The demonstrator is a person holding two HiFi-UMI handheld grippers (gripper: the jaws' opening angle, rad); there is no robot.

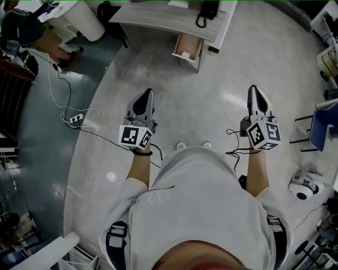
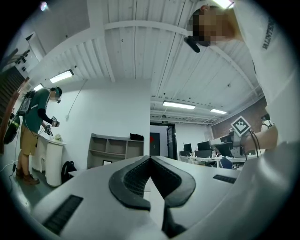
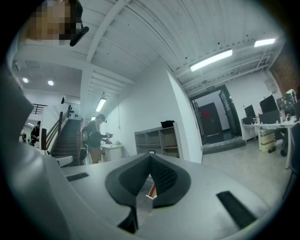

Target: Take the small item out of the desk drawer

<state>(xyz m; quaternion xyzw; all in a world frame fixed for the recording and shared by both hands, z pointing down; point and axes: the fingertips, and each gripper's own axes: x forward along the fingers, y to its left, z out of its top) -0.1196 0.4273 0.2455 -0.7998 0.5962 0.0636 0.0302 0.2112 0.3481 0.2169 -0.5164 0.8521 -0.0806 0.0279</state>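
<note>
A grey desk (image 1: 158,18) stands far ahead, and its small drawer (image 1: 188,48) is pulled open. A small pale item (image 1: 185,54) lies inside the drawer. I stand well back from it on the floor. My left gripper (image 1: 146,95) and right gripper (image 1: 253,89) are both held out in front of me, pointing toward the desk. In the left gripper view the left gripper (image 2: 150,160) has its jaws closed together with nothing between them. The right gripper (image 3: 150,158) looks the same in the right gripper view, shut and empty.
A black phone (image 1: 207,10) sits on the desk. A white bin (image 1: 84,21) and another person (image 1: 31,31) are at the far left. A power strip with cables (image 1: 76,119) lies on the floor to the left. At the right are a white round device (image 1: 304,185) and a blue chair (image 1: 323,126).
</note>
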